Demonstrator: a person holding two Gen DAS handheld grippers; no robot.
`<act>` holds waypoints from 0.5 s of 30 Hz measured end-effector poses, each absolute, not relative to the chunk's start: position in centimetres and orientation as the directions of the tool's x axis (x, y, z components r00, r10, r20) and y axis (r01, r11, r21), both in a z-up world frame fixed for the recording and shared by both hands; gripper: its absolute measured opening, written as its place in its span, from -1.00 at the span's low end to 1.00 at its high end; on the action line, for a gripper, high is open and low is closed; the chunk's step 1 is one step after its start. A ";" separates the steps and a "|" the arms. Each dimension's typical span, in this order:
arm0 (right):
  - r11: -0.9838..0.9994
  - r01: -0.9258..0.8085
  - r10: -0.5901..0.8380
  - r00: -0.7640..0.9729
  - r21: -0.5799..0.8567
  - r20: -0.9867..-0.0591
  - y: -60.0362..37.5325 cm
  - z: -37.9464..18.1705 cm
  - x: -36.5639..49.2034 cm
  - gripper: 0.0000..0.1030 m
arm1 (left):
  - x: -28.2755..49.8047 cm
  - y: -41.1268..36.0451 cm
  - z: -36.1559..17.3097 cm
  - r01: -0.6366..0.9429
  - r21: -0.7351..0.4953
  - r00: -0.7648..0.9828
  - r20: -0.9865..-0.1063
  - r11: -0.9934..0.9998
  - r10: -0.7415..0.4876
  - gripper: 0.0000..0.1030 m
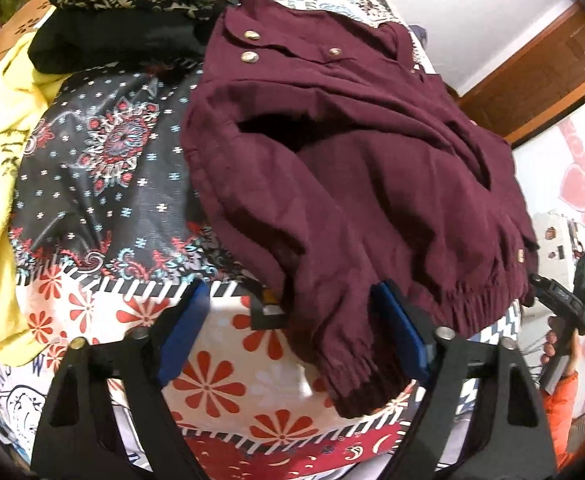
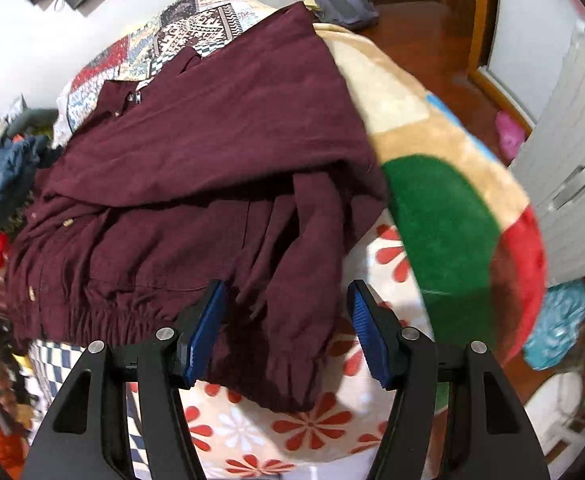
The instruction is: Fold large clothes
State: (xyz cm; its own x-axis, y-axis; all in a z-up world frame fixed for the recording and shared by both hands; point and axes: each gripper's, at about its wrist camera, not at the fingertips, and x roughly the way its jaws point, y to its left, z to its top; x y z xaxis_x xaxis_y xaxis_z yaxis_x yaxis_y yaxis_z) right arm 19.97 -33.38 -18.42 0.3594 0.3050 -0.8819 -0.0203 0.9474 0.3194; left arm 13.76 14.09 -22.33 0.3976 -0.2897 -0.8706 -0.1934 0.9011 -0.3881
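Observation:
A maroon jacket (image 1: pixel 352 168) with brass snaps lies on a patterned bedspread (image 1: pixel 104 184), both sleeves folded in over its body. It also shows in the right wrist view (image 2: pixel 196 184). My left gripper (image 1: pixel 292 328) is open, its blue pads either side of the left sleeve's elastic cuff (image 1: pixel 356 384), which lies between them ungripped. My right gripper (image 2: pixel 288 332) is open around the right sleeve's cuff (image 2: pixel 288 376), not clamped on it.
A yellow garment (image 1: pixel 0 184) and a stack of dark folded clothes (image 1: pixel 124 20) lie at the left of the bed. A plush green, red and tan blanket (image 2: pixel 452 216) lies right of the jacket. A white cabinet (image 2: pixel 572 176) and wooden floor (image 2: pixel 432 44) lie beyond.

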 end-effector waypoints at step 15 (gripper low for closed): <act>0.943 -0.191 0.330 0.465 0.271 -0.821 -30.1 -13.4 20.3 -0.79 | 13.9 13.8 -16.9 -0.076 -0.438 0.508 -0.790 0.896 -0.343 -0.81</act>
State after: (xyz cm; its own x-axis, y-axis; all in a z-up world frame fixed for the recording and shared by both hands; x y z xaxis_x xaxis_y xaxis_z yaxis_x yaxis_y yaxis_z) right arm 20.32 -30.15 -13.42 0.4652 0.3299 -0.8214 -0.1910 0.9435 0.2708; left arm 13.95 13.80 -16.88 0.5078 -0.3429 -0.7903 -0.0759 0.8960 -0.4375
